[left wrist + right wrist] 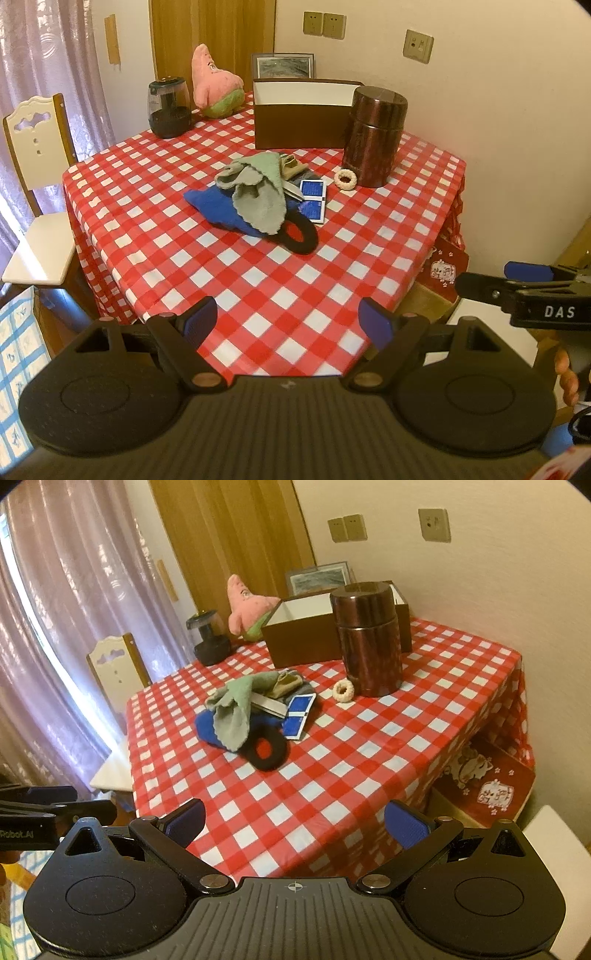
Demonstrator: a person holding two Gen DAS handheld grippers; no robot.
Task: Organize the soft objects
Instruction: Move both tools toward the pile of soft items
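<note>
Seemingly nothing sorted yet. Soft pile sits mid-worktop [280,295]: grey-green cloth [258,192] over blue cloth [218,208], black ring [304,236] at its near edge, blue cards [314,199] mixed in. Brown box [301,123] behind looks empty as far as visible. Left tool [286,325] and right tool [293,825] both hang spread wide, empty, well short of the pile. Legible: "DAS" on right tool, "Robot.AI" on left.
</note>
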